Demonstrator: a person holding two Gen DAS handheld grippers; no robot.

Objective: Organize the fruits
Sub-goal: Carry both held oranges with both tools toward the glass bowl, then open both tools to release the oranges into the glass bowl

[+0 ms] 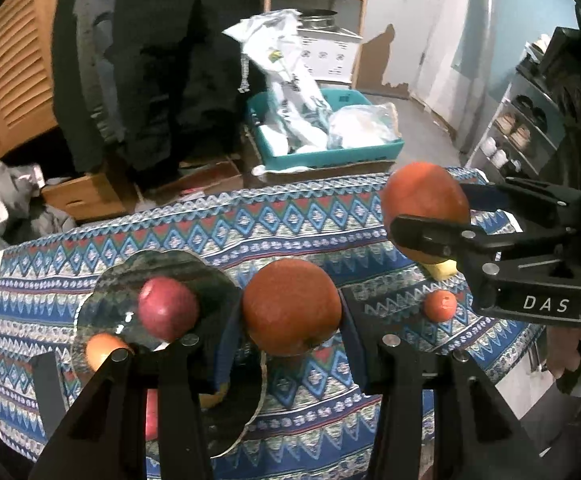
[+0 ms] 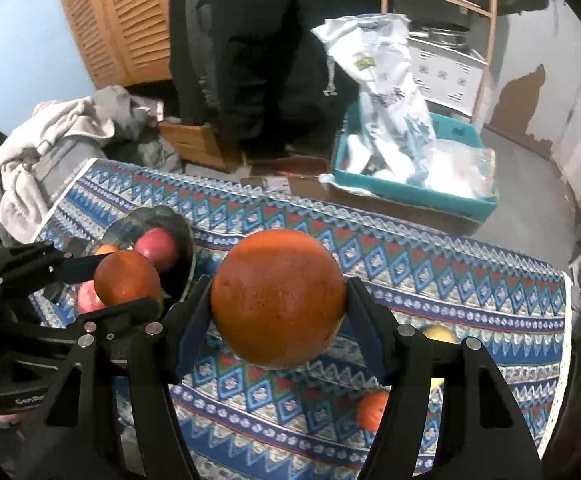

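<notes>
My left gripper (image 1: 290, 312) is shut on a large orange (image 1: 292, 307), held above the table just right of a glass bowl (image 1: 210, 280). The bowl holds a red apple (image 1: 167, 309) and a small orange fruit (image 1: 104, 350). My right gripper (image 2: 278, 300) is shut on a second large orange (image 2: 278, 298), held above the cloth; it also shows in the left wrist view (image 1: 424, 204). The left gripper's orange (image 2: 126, 277) and the bowl (image 2: 186, 236) show at the left in the right wrist view. A small tangerine (image 1: 440, 306) and a yellow fruit (image 1: 444, 269) lie on the cloth.
The table carries a blue patterned cloth (image 1: 250, 224). Beyond its far edge stand a teal bin (image 1: 330, 156) with plastic bags, cardboard boxes, a wooden shelf and a person in dark clothes (image 1: 162, 60). Clothes (image 2: 50, 148) are piled at the left.
</notes>
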